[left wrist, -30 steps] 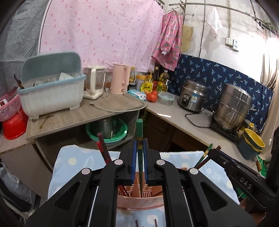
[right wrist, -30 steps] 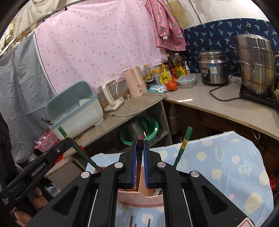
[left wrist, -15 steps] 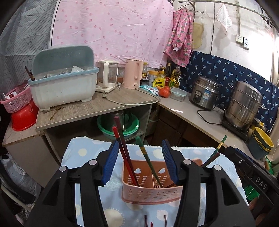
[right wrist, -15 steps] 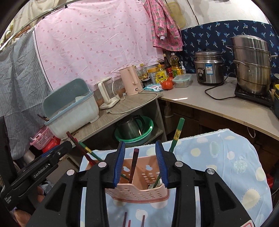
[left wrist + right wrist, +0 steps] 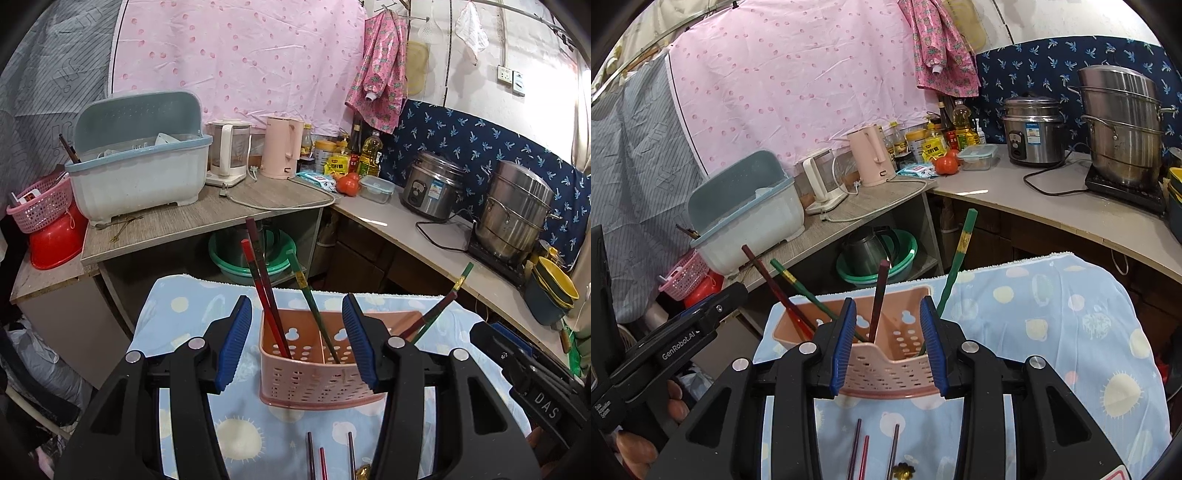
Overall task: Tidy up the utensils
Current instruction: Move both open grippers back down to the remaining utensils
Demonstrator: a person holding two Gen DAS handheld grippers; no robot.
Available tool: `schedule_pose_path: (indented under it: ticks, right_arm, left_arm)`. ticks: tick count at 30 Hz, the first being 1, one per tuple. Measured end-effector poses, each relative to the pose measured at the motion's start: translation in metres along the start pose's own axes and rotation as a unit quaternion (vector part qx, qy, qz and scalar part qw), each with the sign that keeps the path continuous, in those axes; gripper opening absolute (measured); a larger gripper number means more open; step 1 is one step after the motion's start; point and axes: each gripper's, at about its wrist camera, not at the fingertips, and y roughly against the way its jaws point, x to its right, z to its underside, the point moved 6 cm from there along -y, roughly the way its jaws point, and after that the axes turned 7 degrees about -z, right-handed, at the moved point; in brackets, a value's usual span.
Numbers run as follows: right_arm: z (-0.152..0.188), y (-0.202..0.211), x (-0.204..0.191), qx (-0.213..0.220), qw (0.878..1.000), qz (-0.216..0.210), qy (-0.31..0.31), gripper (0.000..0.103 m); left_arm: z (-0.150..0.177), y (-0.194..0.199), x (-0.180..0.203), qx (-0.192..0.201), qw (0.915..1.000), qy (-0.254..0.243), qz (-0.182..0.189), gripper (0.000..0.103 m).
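A pink perforated utensil basket point(image 5: 314, 384) point(image 5: 886, 373) stands on a blue patterned cloth point(image 5: 236, 439). In its left part lean a red and a dark red chopstick point(image 5: 262, 288) and a green chopstick point(image 5: 314, 306). Two more chopsticks point(image 5: 439, 314) lean out at its right end. My left gripper point(image 5: 298, 345) is open just in front of the basket, holding nothing. My right gripper point(image 5: 888, 345) is open too. A dark red chopstick point(image 5: 879, 299) stands free in the basket beyond its pads, a green chopstick point(image 5: 956, 258) to its right. Three loose chopsticks point(image 5: 864, 456) lie on the cloth below.
Behind the cloth-covered table runs a counter with a blue-grey dish rack point(image 5: 140, 173), a pink kettle point(image 5: 280, 147), a rice cooker point(image 5: 432, 188) and a steel steamer pot point(image 5: 517, 210). A green basin point(image 5: 251, 258) sits on the shelf below. The other gripper's body point(image 5: 690, 332) reaches in at the left.
Both grippers have opened: the left let go of a green chopstick, the right of a dark red one, and both now stand in the basket. Both grippers drew back slightly.
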Motion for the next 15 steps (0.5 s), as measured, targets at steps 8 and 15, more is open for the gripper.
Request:
schedule_pose_path:
  ticks: [8,15]
  right_arm:
    - [0.029,0.010,0.000,-0.021,1.000,0.000,-0.002,0.035]
    - [0.070,0.018,0.002,-0.054,0.999,0.005,0.004,0.035]
  left_arm:
    - [0.021,0.010,-0.003,-0.013,0.9999,0.000,0.003,0.048]
    - [0.061,0.014,-0.007,-0.046,0.9989,-0.005,0.002,0.048]
